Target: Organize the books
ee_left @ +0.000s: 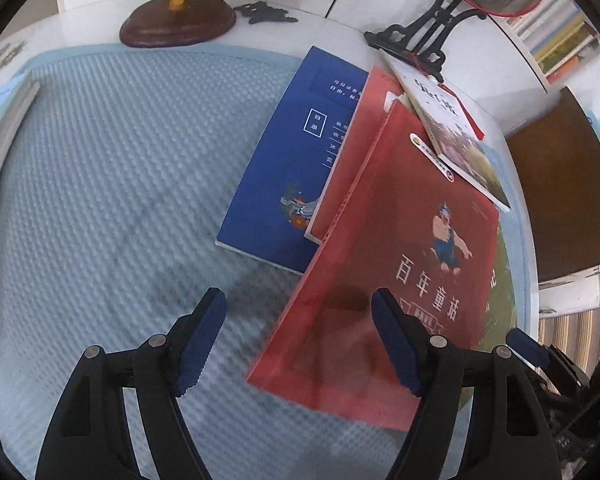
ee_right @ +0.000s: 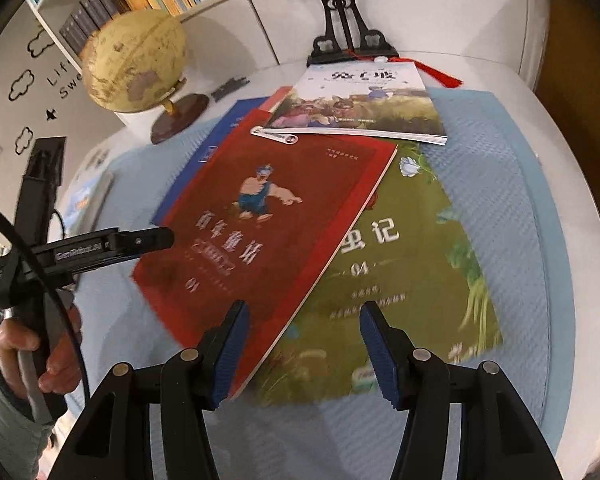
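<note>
Overlapping glossy flat books (ee_right: 260,216) cover quilted mat (ee_left: 120,180).

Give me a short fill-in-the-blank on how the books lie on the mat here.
1. The red book lies partly on top of the ____ book.
2. The globe stands on a ____ base.
3. The left gripper has its jaws ____.
4. The white-topped book lies just in front of the black ____.

Missing words: green; brown; open; stand

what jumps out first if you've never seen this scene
A big red book lies on top of a fanned pile on the blue mat, partly covering a green book and a blue book. A yellow globe stands at the table's far left.
</note>
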Available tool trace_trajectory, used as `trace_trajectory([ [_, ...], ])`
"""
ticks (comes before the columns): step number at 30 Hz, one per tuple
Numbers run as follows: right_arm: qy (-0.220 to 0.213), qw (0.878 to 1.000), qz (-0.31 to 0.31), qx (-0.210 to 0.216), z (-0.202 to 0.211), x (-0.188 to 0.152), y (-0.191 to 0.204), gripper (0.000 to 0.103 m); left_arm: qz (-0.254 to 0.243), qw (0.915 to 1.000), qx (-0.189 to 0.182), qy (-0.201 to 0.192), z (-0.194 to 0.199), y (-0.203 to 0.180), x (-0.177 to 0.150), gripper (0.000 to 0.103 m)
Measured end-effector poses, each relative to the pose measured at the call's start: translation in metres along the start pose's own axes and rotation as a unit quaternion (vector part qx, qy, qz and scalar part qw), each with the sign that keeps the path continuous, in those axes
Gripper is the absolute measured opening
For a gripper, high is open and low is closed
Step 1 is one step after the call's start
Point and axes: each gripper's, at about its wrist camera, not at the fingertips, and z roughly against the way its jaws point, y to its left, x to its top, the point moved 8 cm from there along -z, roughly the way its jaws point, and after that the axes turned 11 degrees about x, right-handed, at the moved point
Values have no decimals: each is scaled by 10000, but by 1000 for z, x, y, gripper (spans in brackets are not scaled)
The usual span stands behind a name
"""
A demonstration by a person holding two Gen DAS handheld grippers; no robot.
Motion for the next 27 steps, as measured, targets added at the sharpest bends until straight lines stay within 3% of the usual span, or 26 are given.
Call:
trace_trajectory([
  [7, 79, 9996, -237, 132, -25, 22, -13, 55, -11, 9998, -211, -29, 0, -12, 0, 72],
  [11, 50, 9997, -89, 237, -29, 29, -4, 54, -163, 9990, -408, 32, 6, -27, -15, 69],
  [13, 62, 9999, -23, 96, -30, 28, -1, 54, -217, 9991, -365, 28, 11, -31, -25, 69],
  [19, 262, 9988, 300, 278, -29, 7, 16, 54, -154, 9978, -617, 182, 33, -36, -80, 69],
  [23, 369, 9967, 626, 356, -29, -14, 32, 55, -128, 9975, -599, 356, 37, -33, -125, 69],
  [27, 490, 9935, 961, 375, -28, -34, 43, 55, 89, 9967, -730, 330, 43, -26, -148, 69],
])
